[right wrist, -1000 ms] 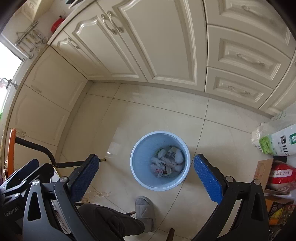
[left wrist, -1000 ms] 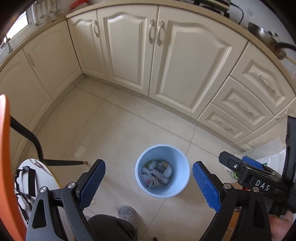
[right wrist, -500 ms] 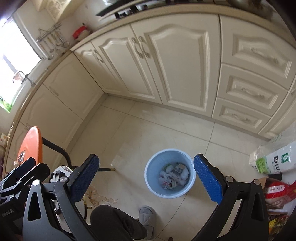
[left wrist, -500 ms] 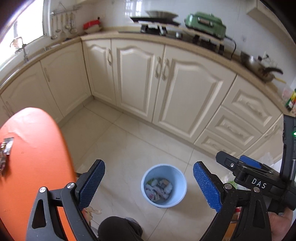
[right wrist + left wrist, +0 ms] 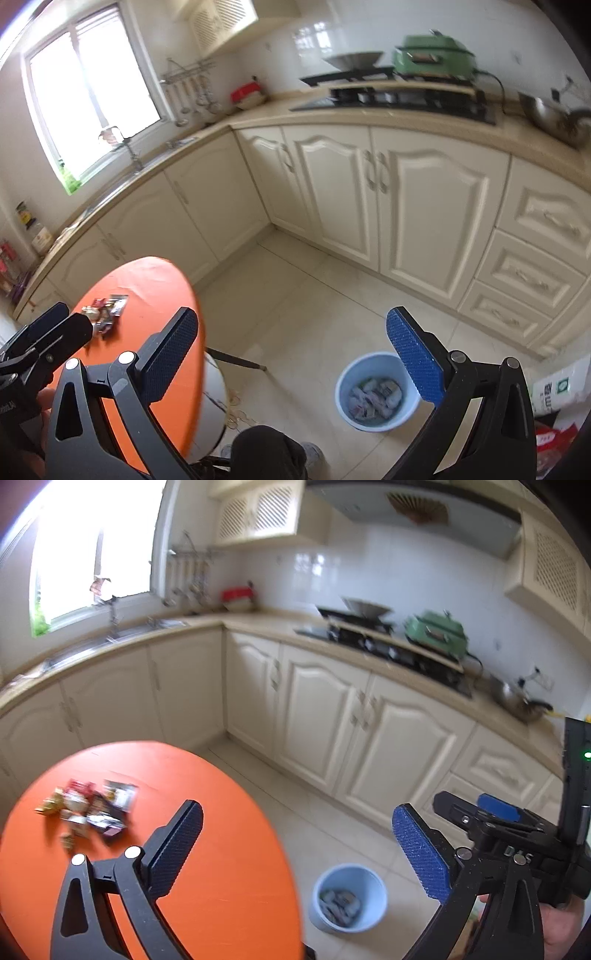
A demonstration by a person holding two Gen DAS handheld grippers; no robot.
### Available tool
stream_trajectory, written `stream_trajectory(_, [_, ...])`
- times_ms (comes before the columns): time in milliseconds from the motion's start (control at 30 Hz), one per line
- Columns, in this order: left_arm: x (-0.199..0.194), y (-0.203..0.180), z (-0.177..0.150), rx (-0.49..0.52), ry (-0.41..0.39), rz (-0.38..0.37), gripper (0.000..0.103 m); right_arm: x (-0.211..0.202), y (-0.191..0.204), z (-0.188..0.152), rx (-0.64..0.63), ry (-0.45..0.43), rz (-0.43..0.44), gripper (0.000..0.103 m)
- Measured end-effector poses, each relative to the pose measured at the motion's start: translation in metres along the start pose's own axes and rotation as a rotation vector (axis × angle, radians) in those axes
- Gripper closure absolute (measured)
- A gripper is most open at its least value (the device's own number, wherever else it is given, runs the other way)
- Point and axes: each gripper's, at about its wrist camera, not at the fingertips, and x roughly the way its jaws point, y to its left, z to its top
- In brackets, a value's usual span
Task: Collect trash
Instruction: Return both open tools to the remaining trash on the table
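A pile of crumpled wrappers point(image 5: 86, 808) lies on a round orange table point(image 5: 229, 878), far left; it also shows in the right wrist view point(image 5: 105, 310). A light blue bin point(image 5: 349, 901) holding trash stands on the floor, also in the right wrist view point(image 5: 375, 391). My left gripper point(image 5: 299, 853) is open and empty above the table's right edge. My right gripper point(image 5: 291, 358) is open and empty, above the floor between table point(image 5: 147, 288) and bin.
Cream kitchen cabinets point(image 5: 406, 206) line the back and left walls, with a stove point(image 5: 399, 96) and a sink on the counter. Bags and boxes point(image 5: 554, 391) sit on the floor at the right. The person's leg and slipper point(image 5: 273, 458) are below.
Both grippers have tilted up from the bin on the floor, bringing the orange table, the wrappers and the countertop into view. Both stay open and empty.
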Motion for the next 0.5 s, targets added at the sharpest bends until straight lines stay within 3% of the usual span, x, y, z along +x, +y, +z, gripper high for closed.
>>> stream_trajectory(500, [-0.158,0.103,-0.065,-0.173,-0.141,0.184,0.001,-0.038,0.162,0.003,-0.264,-0.087,0.218,0.000])
